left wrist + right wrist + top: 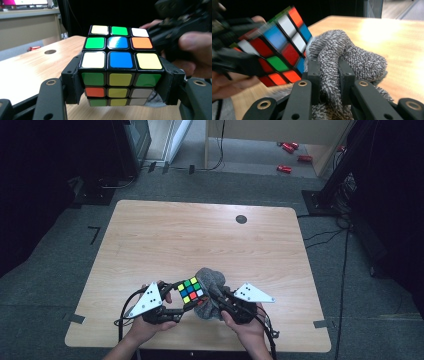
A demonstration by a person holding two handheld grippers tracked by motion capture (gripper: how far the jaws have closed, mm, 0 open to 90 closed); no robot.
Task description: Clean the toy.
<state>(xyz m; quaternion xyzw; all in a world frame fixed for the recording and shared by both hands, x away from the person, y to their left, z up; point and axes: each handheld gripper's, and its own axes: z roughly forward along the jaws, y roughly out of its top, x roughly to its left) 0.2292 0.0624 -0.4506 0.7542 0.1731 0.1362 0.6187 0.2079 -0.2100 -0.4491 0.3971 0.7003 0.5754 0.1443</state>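
A scrambled puzzle cube (190, 290) (120, 68) (277, 47) is held just above the table's near edge, and my left gripper (183, 303) (120, 87) is shut on its two sides. A grey knobbly cloth (212, 290) (342, 60) bunches against the cube's right side. My right gripper (216, 301) (329, 75) is shut on a fold of that cloth. The person's hands hold both grippers from below. In the left gripper view the right hand and its gripper show dark and blurred at the upper right.
The wooden table (200, 240) has a small dark round disc (241, 219) near its far edge. Cables trail on the grey floor at the right. Red objects (284, 168) lie on the floor beyond the table.
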